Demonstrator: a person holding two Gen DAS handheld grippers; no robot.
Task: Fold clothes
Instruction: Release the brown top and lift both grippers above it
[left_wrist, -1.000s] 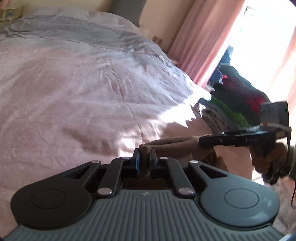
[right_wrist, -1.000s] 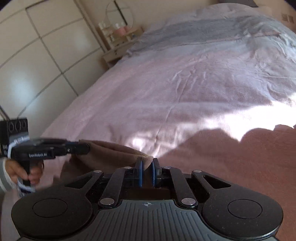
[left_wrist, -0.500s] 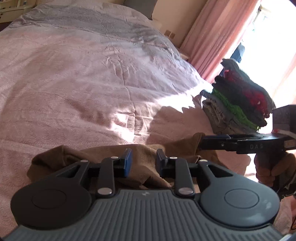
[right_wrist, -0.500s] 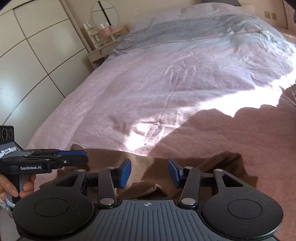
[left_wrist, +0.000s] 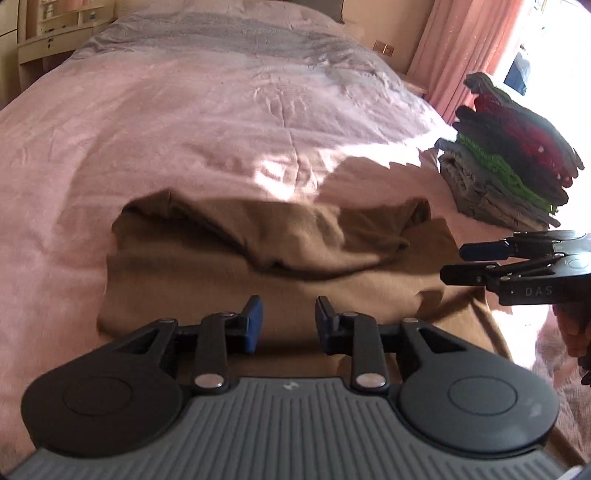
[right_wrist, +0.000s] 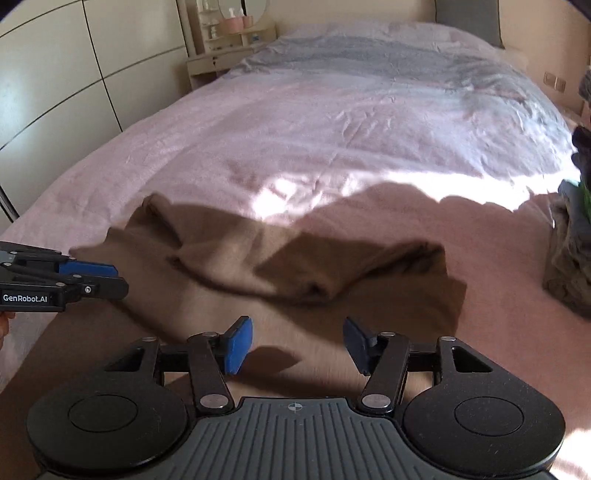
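While both sets of jaws stand wide apart with nothing between them, the brown garment (left_wrist: 273, 258) lies flat on the pink bed cover (left_wrist: 184, 122), just ahead of the tips; the left gripper (left_wrist: 287, 325) hangs over the near edge of the cloth, a bit left of the middle; the right gripper (right_wrist: 297, 343) hangs over the same near edge, further right; in the left view the right gripper shows from the side at the cloth's right end, and its two fingers are spread there too.

The cloth's long way runs from left to right, across both grippers; a folded-over part makes a thick hump (right_wrist: 310, 273) along the far side, so one fold looks done; the near part lies smooth and thin.

I think the next fold will bring one short end over to the other; the left gripper is nearer the left end (left_wrist: 122, 236), and the right gripper is nearer the right end (right_wrist: 443, 280), so each one has its own end to pinch.

Off to the right a stack of folded clothes (left_wrist: 513, 166) sits near the bed's edge, apart from the brown garment; that looks like where it will go.
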